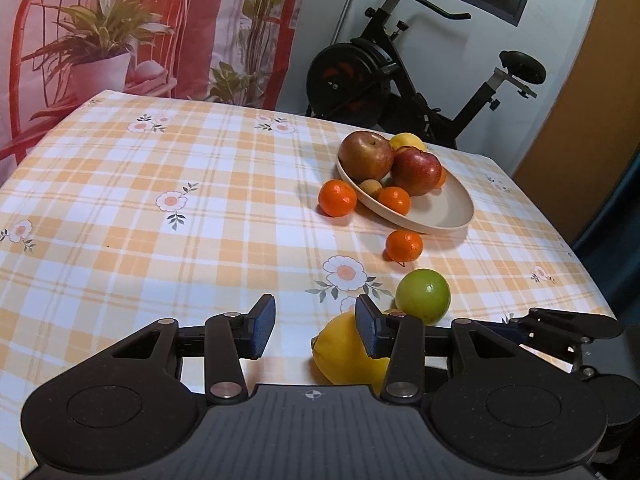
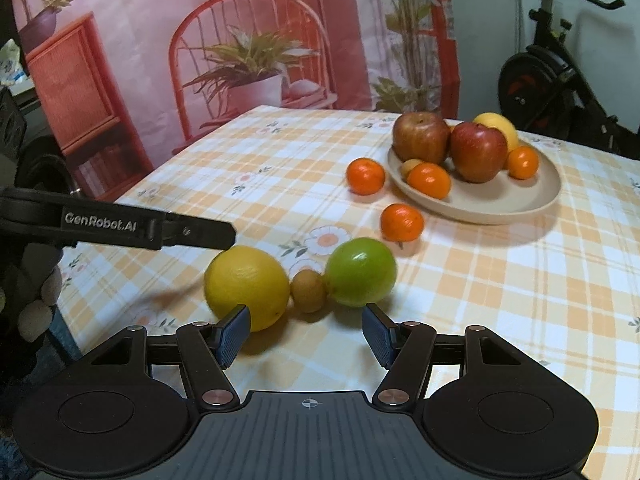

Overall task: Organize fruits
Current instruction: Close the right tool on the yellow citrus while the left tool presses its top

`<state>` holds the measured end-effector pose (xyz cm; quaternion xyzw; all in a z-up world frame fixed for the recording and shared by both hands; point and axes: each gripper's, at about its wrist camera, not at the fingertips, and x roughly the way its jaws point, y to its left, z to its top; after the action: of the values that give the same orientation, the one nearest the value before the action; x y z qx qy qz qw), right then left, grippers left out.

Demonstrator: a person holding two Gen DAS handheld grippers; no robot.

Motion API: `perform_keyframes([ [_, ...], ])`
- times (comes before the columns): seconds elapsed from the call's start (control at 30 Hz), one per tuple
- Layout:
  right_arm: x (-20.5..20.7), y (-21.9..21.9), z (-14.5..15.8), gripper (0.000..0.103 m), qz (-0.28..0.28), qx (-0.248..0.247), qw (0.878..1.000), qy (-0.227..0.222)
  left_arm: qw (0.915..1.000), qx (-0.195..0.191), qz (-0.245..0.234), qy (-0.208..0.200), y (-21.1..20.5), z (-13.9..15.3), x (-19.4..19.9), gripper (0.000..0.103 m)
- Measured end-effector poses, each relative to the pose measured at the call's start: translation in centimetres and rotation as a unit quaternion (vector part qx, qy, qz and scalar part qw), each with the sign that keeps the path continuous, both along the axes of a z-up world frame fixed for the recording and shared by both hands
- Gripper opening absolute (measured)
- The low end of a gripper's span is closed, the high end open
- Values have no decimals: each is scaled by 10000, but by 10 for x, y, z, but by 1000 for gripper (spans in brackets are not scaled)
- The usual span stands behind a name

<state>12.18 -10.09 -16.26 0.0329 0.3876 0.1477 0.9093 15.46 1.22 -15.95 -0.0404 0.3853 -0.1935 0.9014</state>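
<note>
The checked table (image 2: pixel 500 300) runs off the frame edges, and the beige plate (image 2: pixel 520 200) of apples and oranges sits toward its far right side with a yellow fruit mostly hidden behind the apples. Nearer, the lemon (image 2: pixel 246 284) is half covered in the left view by the left gripper (image 1: pixel 316 330), fingers apart and gripping nothing. The right gripper (image 2: pixel 306 334) is spread too, empty, just short of the small brown fruit (image 2: pixel 308 291) wedged between lemon and green fruit (image 2: pixel 360 272).

A printed backdrop (image 2: pixel 240 40) of a red chair and potted plants is hanging across the upper left of both views; a black exercise bike (image 1: pixel 404 80) is standing at the upper right; an orange-checked floral tablecloth (image 1: pixel 160 200) is filling the frame's middle.
</note>
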Motion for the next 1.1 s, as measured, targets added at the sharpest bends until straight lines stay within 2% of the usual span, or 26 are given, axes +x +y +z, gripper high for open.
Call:
perform_keyframes([
  [0.37,-2,9,-2,59,262,30,9996,93,9995,-119,-297,4,-7,0,-5,53],
  [0.8,-1,14,-9,58,389,60,9989,270,9958,-276,-870,115,-21,-4,-13,53],
  [1.1,0,15,-14,53,438,122,9986,272,9940,-365,-1008,223,-24,-6,-14,52],
])
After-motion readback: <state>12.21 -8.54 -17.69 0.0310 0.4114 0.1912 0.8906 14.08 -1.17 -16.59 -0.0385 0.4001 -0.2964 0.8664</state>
